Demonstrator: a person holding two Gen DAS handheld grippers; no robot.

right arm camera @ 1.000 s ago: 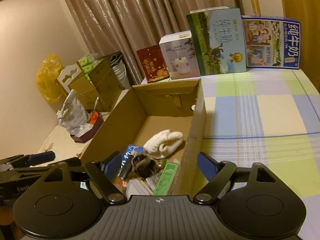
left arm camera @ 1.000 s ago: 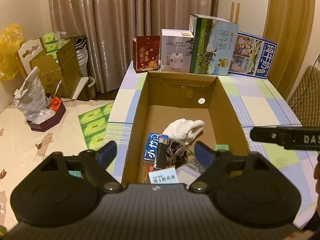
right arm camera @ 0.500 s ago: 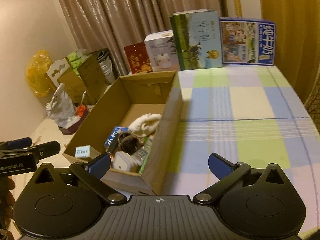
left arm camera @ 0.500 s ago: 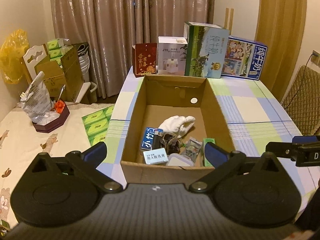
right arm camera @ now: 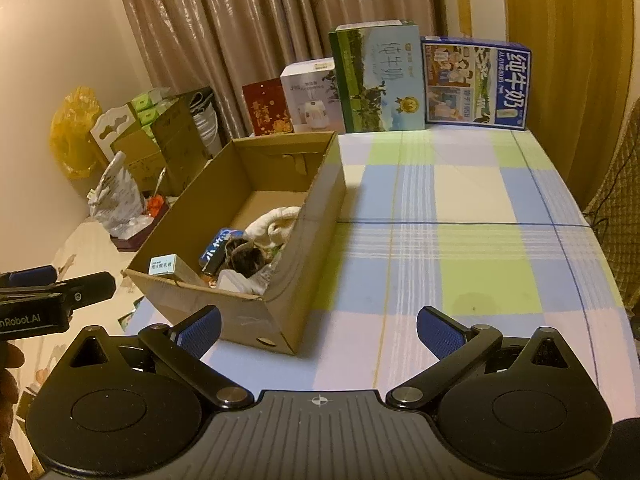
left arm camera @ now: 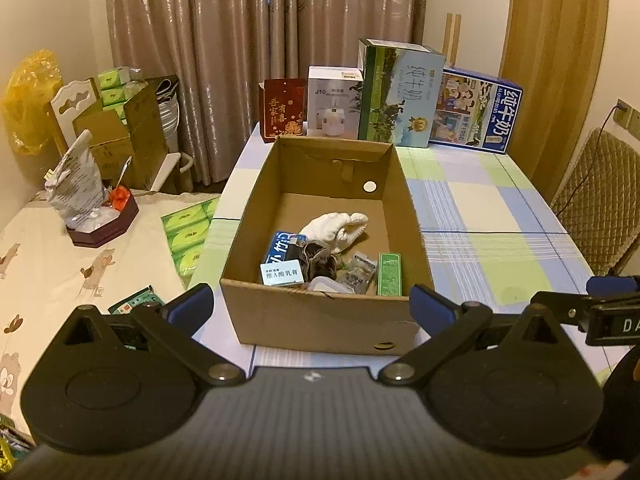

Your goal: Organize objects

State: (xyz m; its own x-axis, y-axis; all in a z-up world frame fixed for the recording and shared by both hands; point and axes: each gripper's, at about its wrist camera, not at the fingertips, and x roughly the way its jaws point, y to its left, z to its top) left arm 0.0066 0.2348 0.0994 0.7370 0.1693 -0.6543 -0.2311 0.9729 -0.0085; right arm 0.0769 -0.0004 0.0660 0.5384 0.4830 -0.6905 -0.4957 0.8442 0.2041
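**Both tools empty, box dead ahead of my left**

My left gripper [left arm camera: 311,308] stands spread as wide as it goes, nothing between its blue pads [left arm camera: 191,307]. My right gripper [right arm camera: 318,326] is the same: jaws wide apart, only bare checked tablecloth [right arm camera: 472,200] between them.

Just beyond my left gripper's tips sits the cardboard box [left arm camera: 320,320], its near short wall facing me squarely and its long axis running straight away toward the curtain. From my right gripper the same box lies ahead and to the left, seen cornerwise. So I judge the left hand the better placed for anything inside; the right would have to cross over the box's right wall.

The contents bunch at the near end: a small white-labelled carton [left arm camera: 281,273], a blue packet [left arm camera: 280,249], a dark crumpled thing [left arm camera: 320,264] I cannot identify, a silvery sachet [left arm camera: 356,274], a green flat box [left arm camera: 389,274] standing against the right wall, and behind them a white glove [left arm camera: 334,226]. The far half of the box floor is bare.

The near wall cuts off the bottoms of the closest items, and a pale lidded container there is mostly hidden. In the right wrist view the green box is out of sight behind the wall. Beyond the box, four upright cartons [left arm camera: 400,94] line the table's far edge.
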